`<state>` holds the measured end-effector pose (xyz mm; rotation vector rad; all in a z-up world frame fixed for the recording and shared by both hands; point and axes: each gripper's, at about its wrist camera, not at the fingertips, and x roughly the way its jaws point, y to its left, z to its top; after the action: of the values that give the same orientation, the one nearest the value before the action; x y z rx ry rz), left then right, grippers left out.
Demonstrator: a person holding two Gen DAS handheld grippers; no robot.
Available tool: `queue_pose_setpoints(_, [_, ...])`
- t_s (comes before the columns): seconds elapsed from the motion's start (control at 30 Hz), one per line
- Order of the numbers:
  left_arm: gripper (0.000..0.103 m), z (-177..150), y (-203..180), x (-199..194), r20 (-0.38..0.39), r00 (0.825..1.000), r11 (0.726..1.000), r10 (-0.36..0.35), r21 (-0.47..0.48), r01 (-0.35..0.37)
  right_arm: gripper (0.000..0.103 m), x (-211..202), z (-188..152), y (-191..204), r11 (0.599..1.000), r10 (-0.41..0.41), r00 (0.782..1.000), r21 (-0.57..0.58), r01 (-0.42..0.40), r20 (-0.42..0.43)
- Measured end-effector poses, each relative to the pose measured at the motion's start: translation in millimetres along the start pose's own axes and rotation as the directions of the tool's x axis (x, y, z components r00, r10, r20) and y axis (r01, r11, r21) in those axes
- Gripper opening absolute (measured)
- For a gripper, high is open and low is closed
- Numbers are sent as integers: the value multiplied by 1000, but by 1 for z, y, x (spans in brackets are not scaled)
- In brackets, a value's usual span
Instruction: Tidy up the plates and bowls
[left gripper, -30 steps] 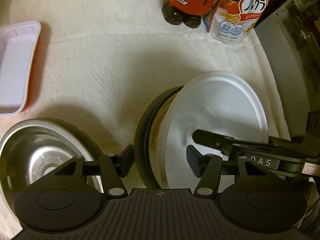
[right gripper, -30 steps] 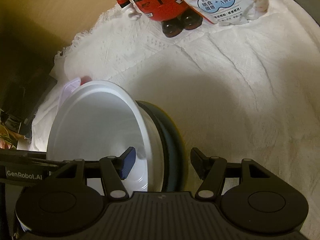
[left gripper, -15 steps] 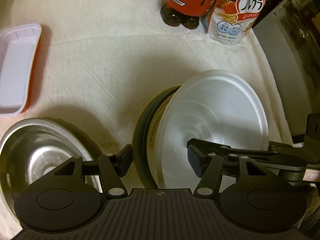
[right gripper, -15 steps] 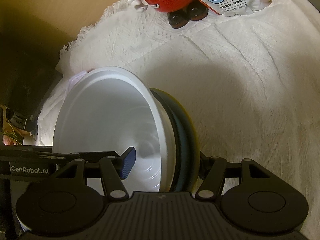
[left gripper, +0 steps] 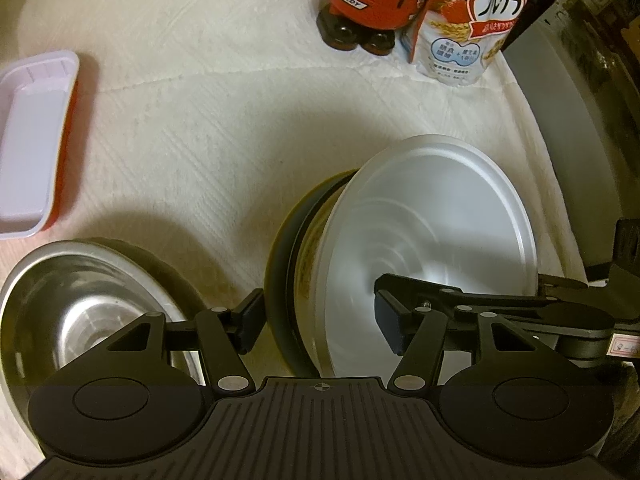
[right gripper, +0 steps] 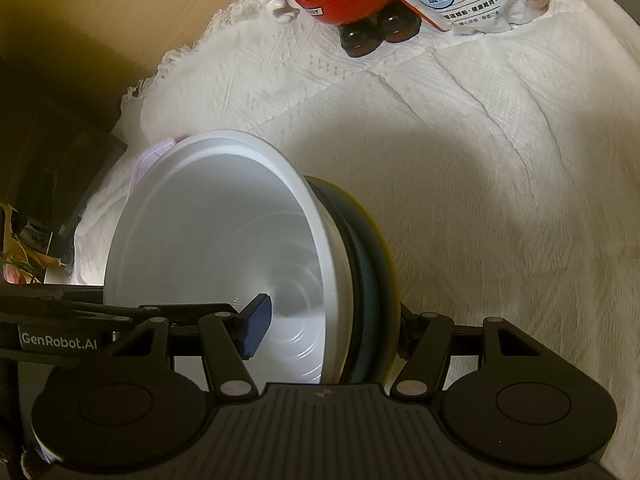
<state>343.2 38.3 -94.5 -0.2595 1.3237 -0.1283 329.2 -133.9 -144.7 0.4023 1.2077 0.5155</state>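
A white cloth (left gripper: 224,128) covers the surface. On it a stack of nested bowls stands tilted on edge: a white bowl (left gripper: 436,248) inside dark, blue and yellow-rimmed ones (right gripper: 372,280). Only the left view shows the steel bowl (left gripper: 80,304) and the pale tray (left gripper: 32,144) well apart at the left. The right tongs (right gripper: 328,332) pinch the stack across its rims, half open. The left tongs (left gripper: 320,320) straddle the same stack; whether they press, I cannot tell.

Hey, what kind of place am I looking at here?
Probably a home dining or kitchen table: a white tablecloth, a bag of cereal at the back, and a steel bowl beside stacked dishes.
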Motion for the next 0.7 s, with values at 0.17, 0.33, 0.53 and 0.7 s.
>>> queue_pose_setpoints(0.17, [63, 0, 2, -1, 3, 1000, 1000, -9, -13, 9, 62, -3, 2, 5, 999, -33, 999, -33, 34, 31])
queue_pose_setpoints(0.33, [63, 1, 2, 0, 1, 1000, 1000, -9, -11, 9, 62, -2, 6, 8, 997, -52, 998, -57, 53, 31])
queue_pose_setpoints(0.53, [63, 2, 2, 0, 0, 1000, 1000, -8, -14, 8, 62, 0, 6, 7, 999, -41, 999, -28, 41, 10])
queue_pose_setpoints(0.7, [63, -1, 1, -4, -13, 1000, 1000, -5, -20, 5, 63, -1, 4, 7, 999, -45, 999, 2, 45, -16])
